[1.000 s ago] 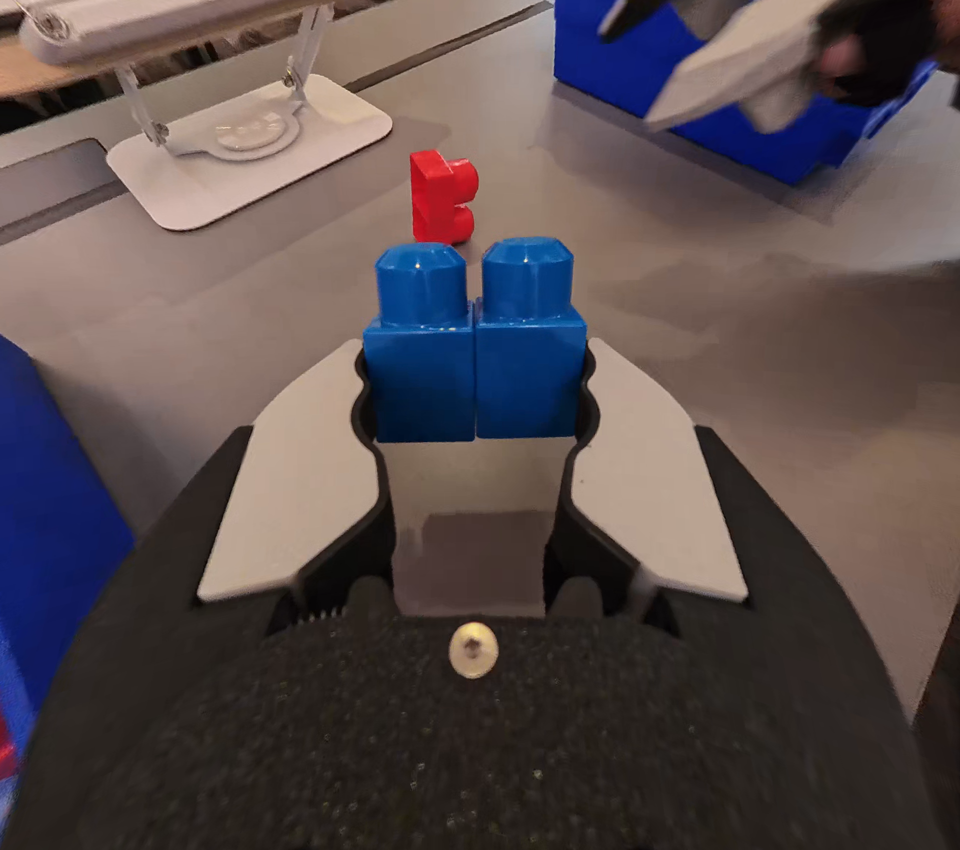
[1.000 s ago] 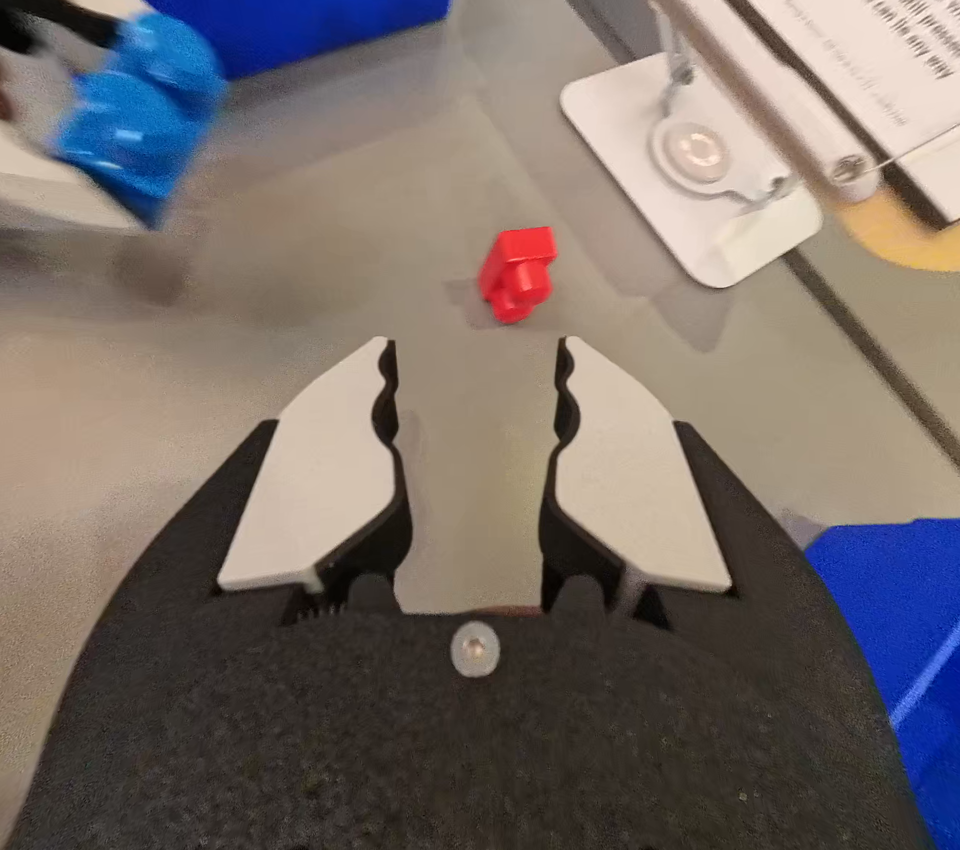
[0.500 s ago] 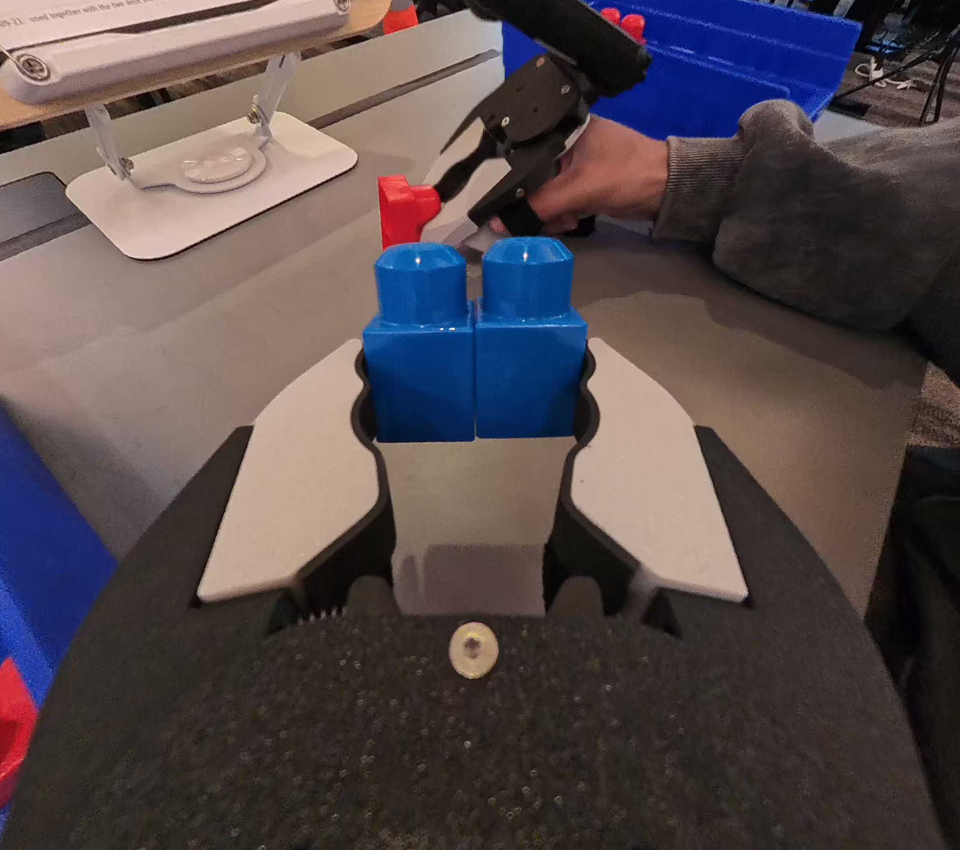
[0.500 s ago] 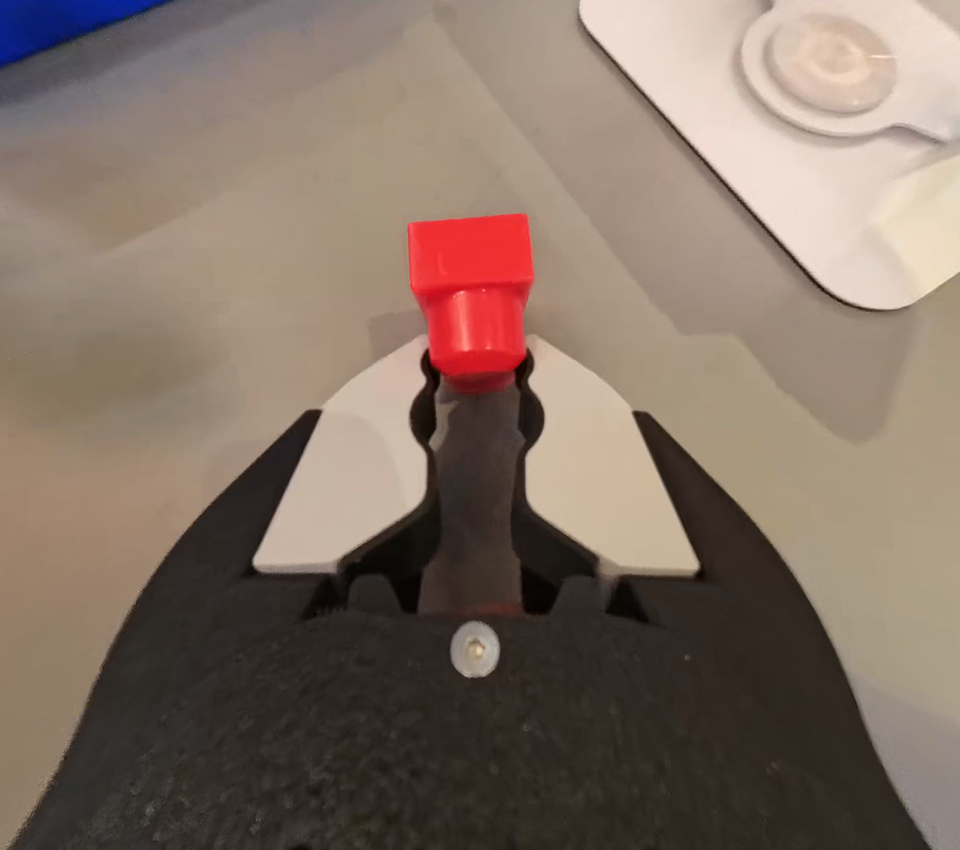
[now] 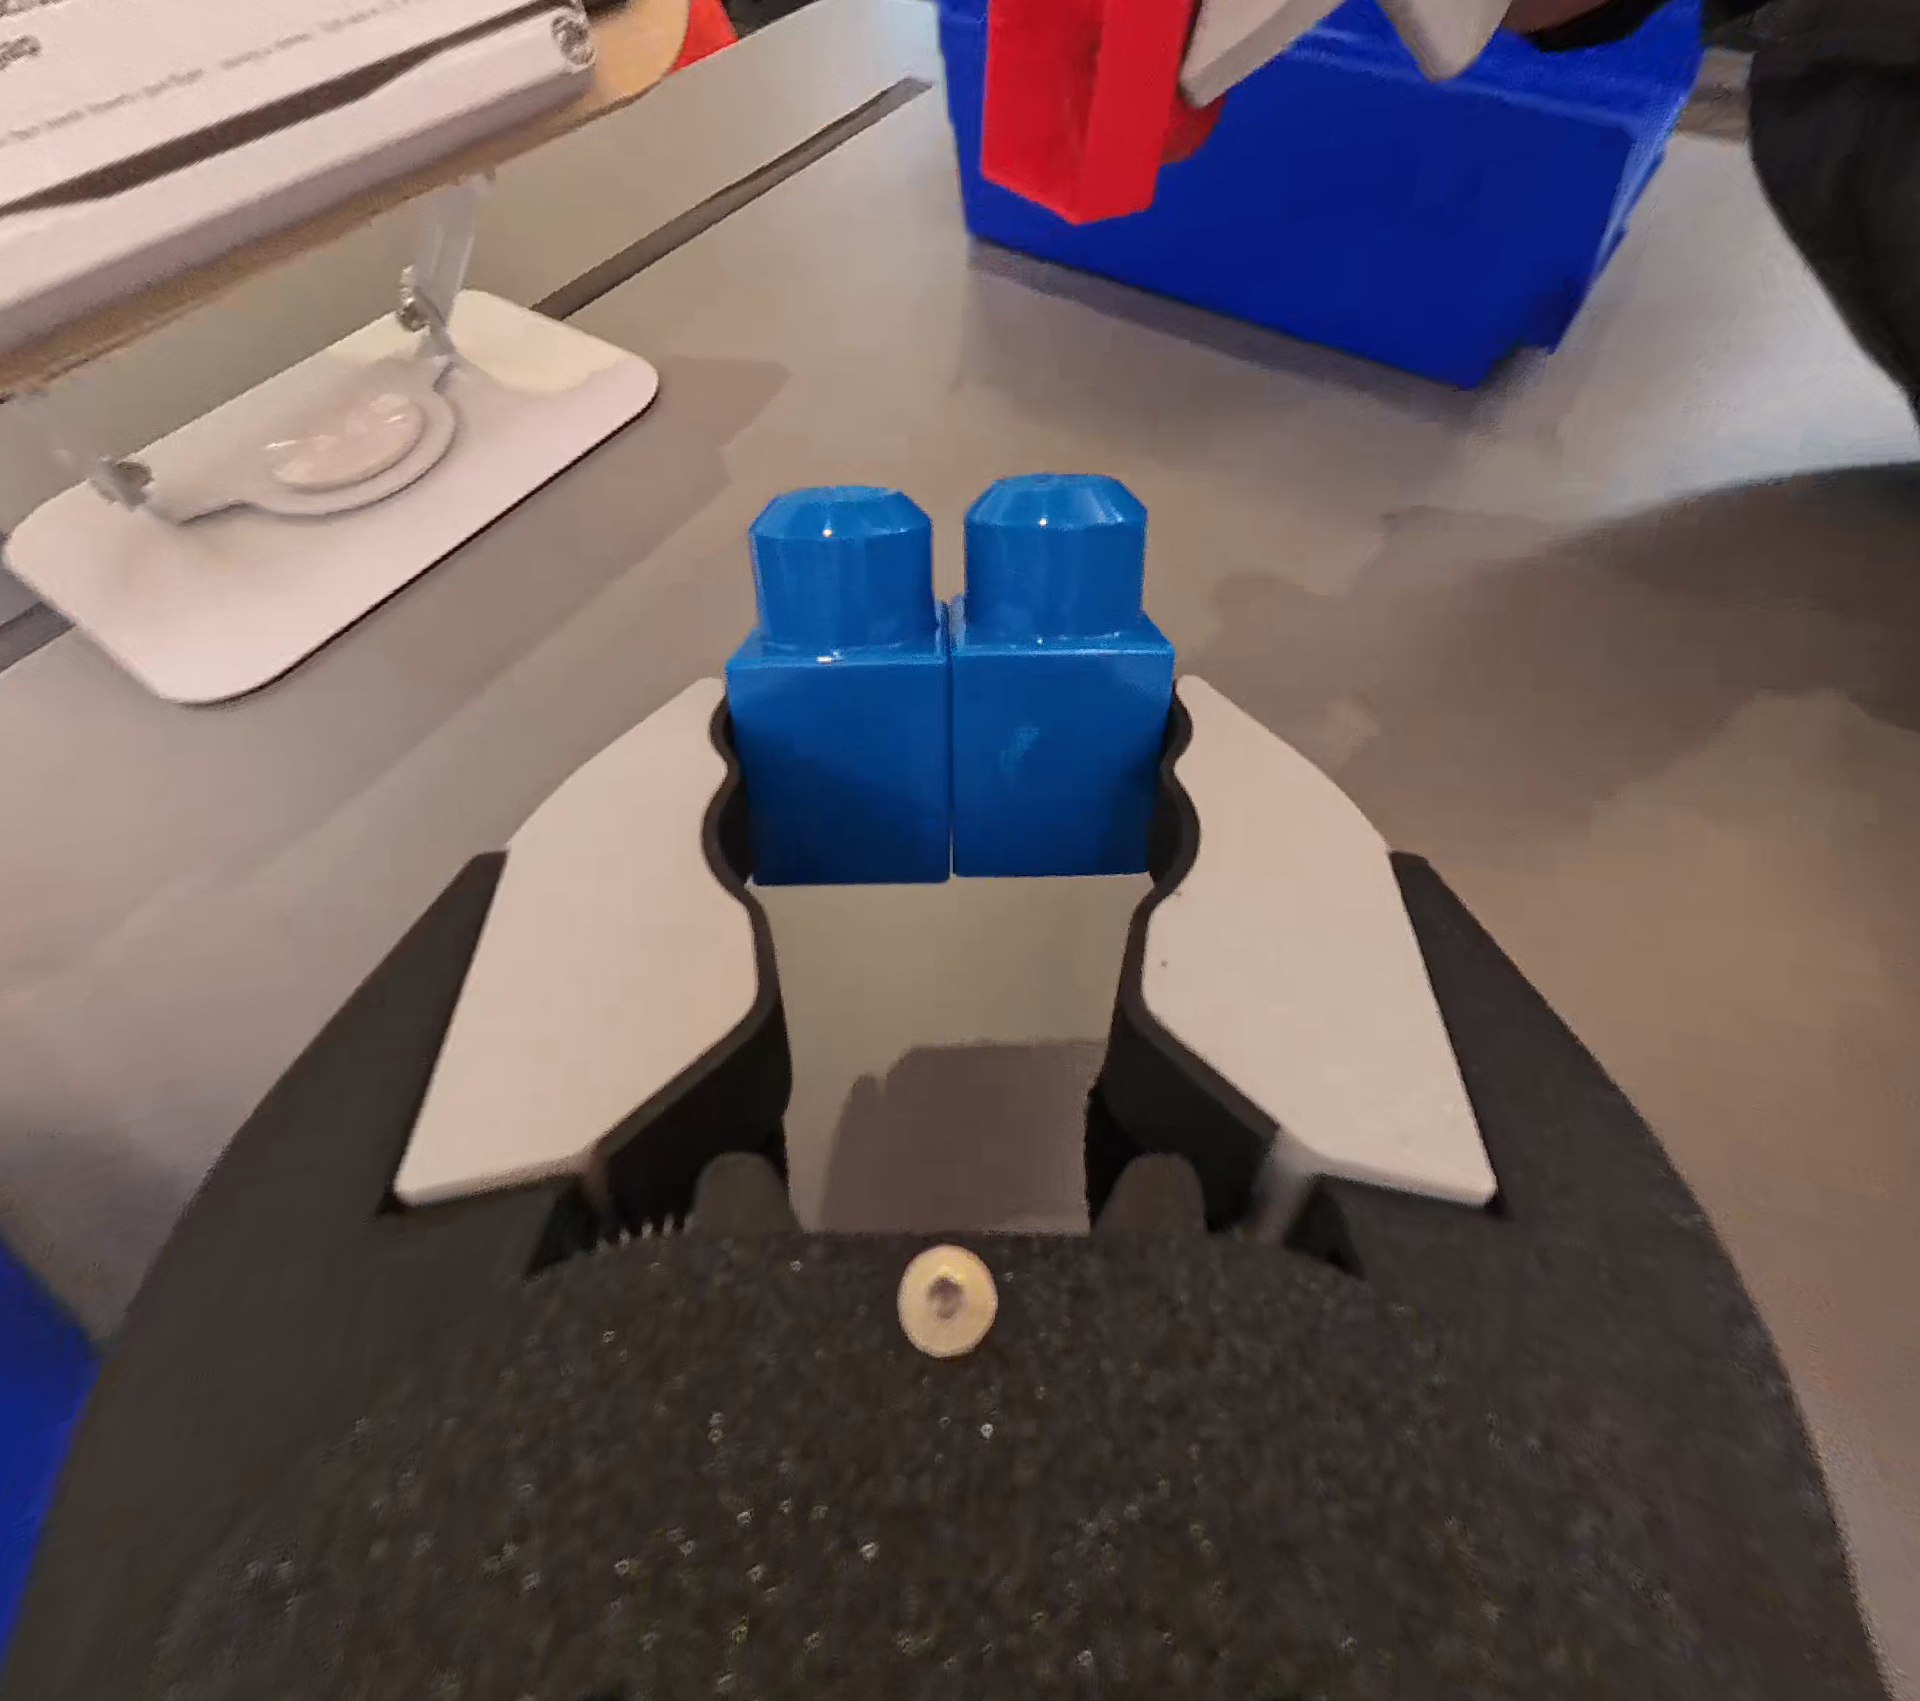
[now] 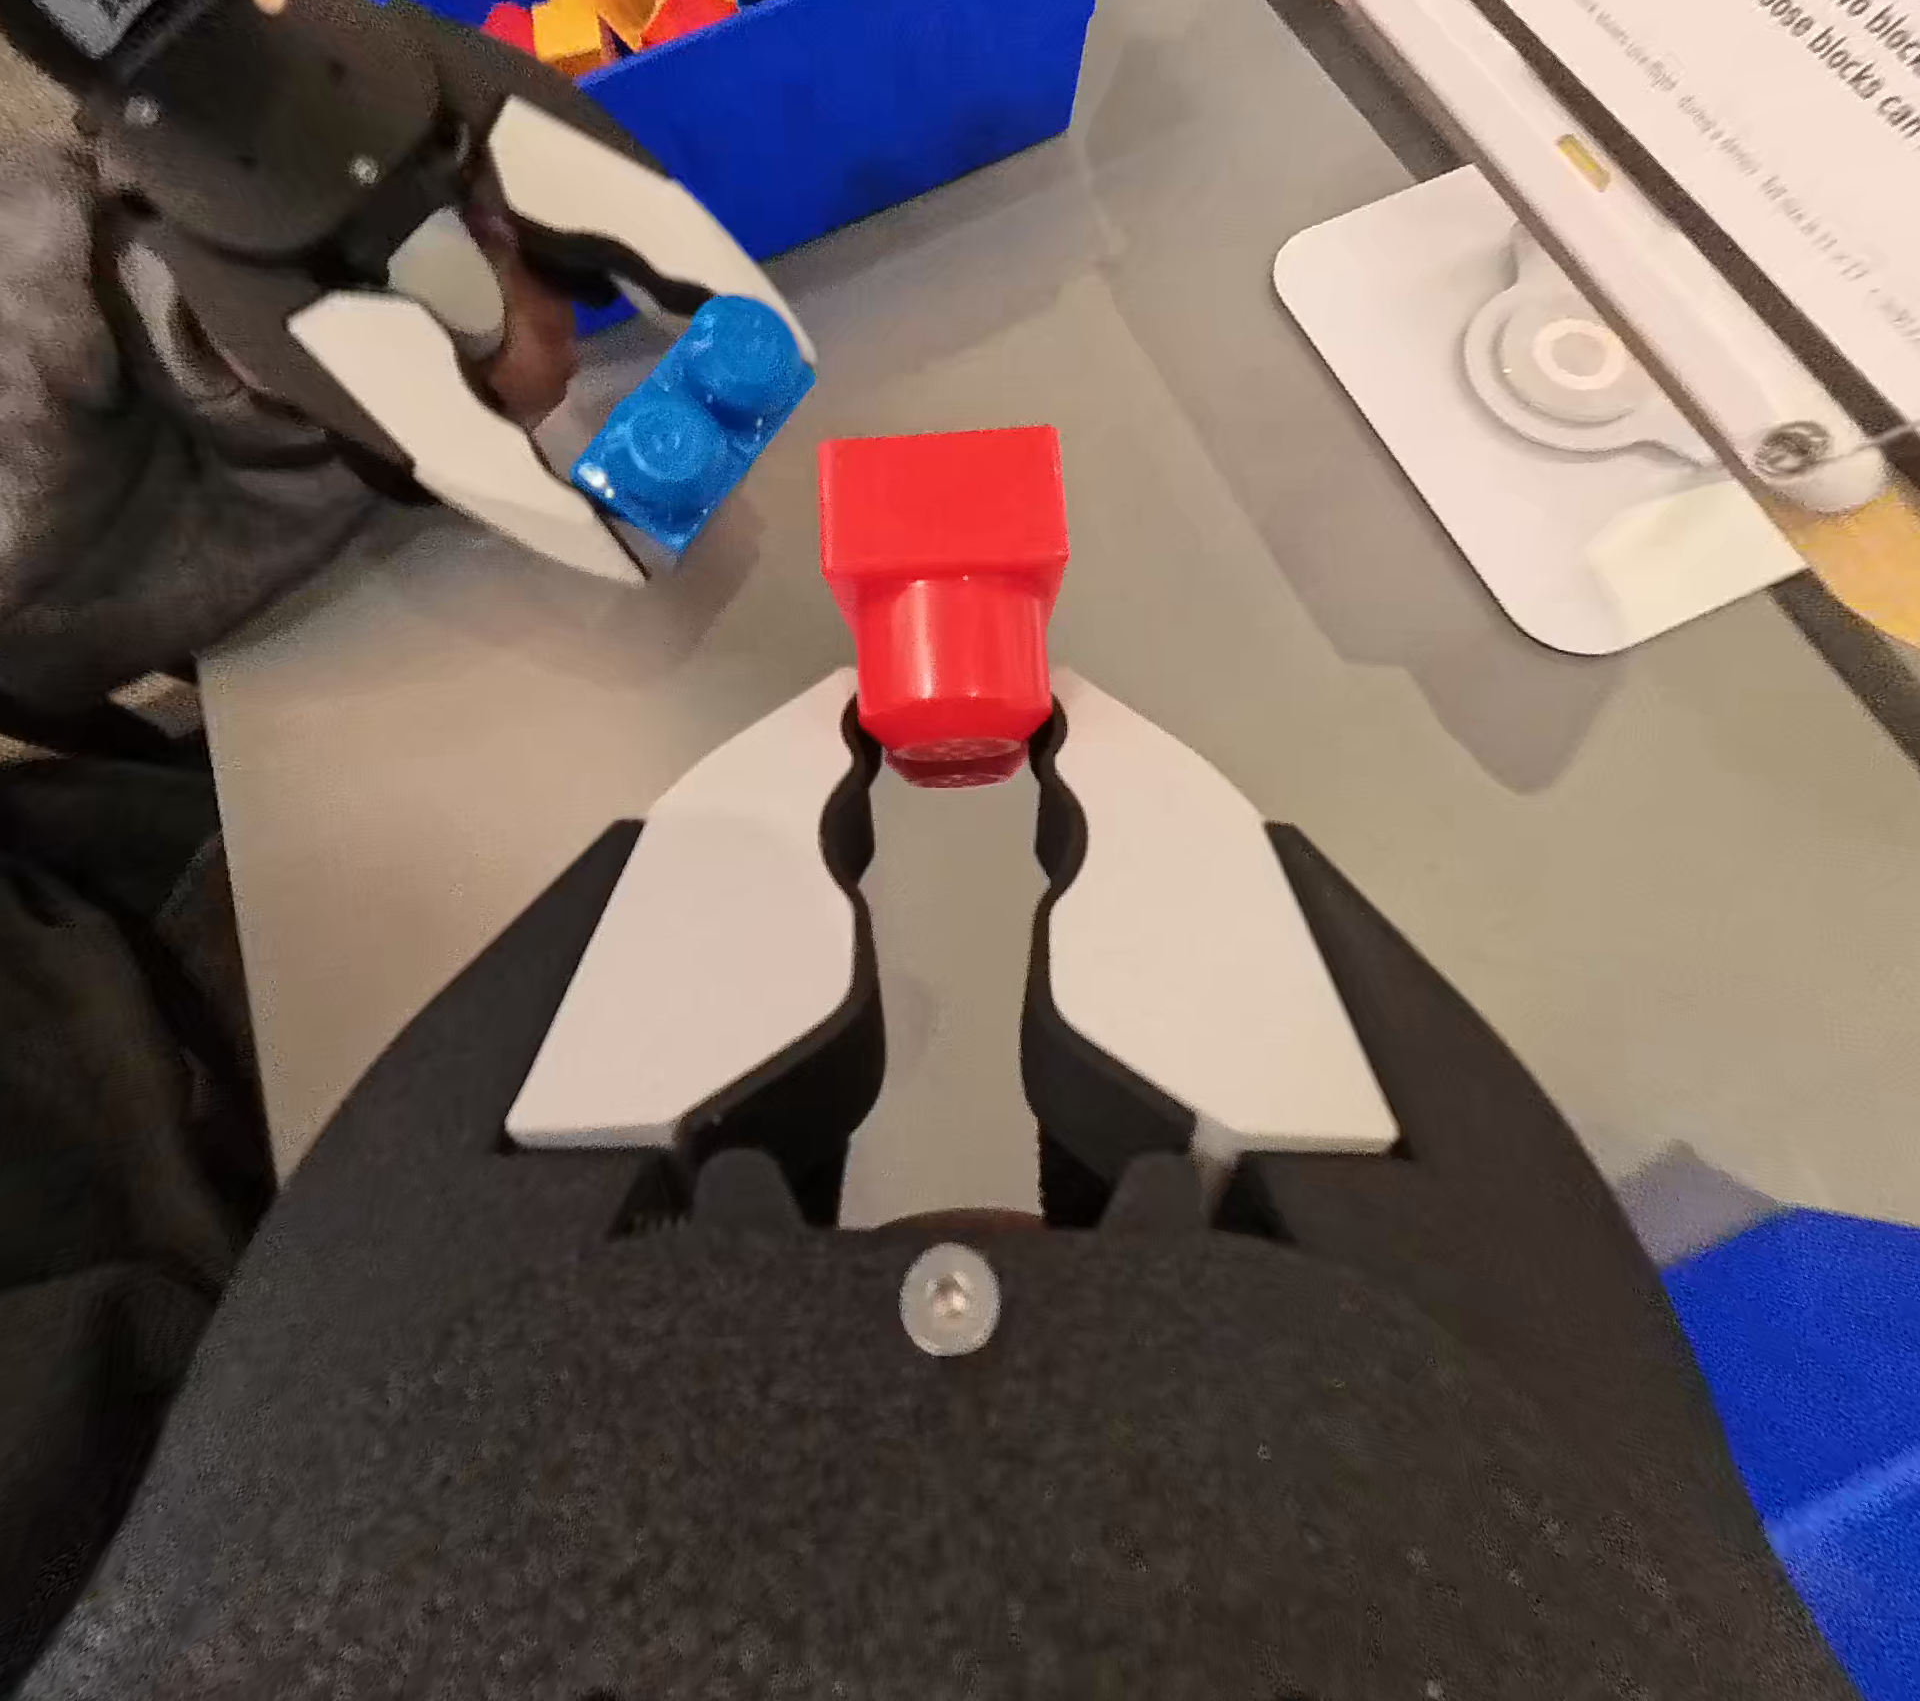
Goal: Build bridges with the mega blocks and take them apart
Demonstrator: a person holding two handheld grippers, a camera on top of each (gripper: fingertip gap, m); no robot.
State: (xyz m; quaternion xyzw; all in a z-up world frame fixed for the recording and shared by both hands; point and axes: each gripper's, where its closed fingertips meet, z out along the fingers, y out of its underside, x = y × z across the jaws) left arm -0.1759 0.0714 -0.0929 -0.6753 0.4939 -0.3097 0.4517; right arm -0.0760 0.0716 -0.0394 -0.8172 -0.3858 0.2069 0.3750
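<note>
My left claw (image 5: 951, 778) grips two blue one-stud plastic blocks (image 5: 951, 716) side by side; my right claw (image 6: 951, 732) pinches the red plastic block (image 6: 943, 550) by a stud, just beside them, above the grey surface (image 6: 1299, 872).

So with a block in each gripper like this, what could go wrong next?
The right gripper pinches the red block only by a stud at the very fingertips, so it may twist or slip out when pressed. The left gripper clamps two blue blocks side by side by their outer faces; pushing down could split or tilt the pair. Both are held above the table, so a dropped block could bounce away.
</note>
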